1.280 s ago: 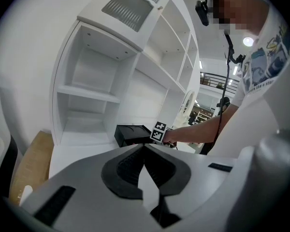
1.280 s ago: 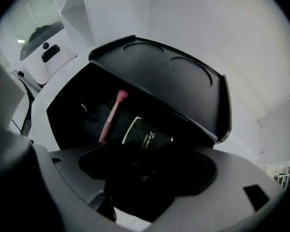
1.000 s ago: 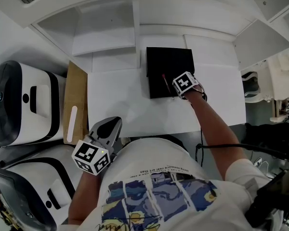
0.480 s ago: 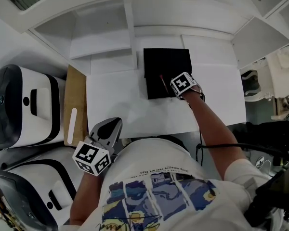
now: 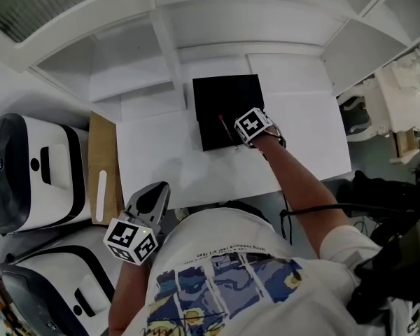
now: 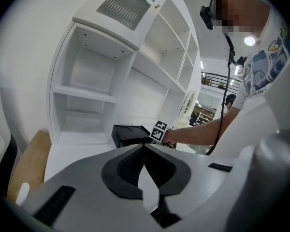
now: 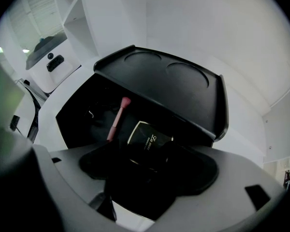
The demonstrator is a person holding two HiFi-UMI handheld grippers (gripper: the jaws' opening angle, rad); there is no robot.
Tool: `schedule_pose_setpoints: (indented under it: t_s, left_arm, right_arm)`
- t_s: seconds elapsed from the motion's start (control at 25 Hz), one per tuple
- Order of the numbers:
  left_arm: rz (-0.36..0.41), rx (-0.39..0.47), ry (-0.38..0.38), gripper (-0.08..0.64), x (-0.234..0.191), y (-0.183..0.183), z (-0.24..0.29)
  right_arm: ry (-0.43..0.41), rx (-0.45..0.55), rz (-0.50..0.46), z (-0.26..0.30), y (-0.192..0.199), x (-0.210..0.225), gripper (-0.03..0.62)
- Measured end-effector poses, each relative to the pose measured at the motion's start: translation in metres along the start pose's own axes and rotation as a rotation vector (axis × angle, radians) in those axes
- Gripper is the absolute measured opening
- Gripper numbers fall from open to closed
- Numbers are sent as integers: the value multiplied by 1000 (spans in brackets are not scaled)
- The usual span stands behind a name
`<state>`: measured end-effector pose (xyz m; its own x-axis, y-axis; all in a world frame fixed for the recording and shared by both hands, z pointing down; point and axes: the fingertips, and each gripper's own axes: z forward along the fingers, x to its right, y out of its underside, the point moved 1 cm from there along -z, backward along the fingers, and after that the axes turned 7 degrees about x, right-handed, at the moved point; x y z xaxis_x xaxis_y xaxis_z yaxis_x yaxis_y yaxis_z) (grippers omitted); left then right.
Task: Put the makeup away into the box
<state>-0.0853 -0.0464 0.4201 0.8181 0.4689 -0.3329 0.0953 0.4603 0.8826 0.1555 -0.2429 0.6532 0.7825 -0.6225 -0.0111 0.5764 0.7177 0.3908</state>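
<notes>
Gripping black compact over box, right hand-held gripper, left hand-held gripper closed

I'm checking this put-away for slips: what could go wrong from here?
The black compact in the right tool sits just under the half-raised lid; lifting it could knock that lid. Released here, it may land against the pink brush inside the box.
</notes>
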Motion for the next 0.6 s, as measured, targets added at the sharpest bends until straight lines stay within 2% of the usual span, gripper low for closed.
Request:
schedule_pose_setpoints:
  t_s: [0.6]
  left_arm:
    - [-1, -15, 22, 14, 17, 3, 20]
  right_arm:
    - [-88, 165, 15, -32, -15, -6, 348]
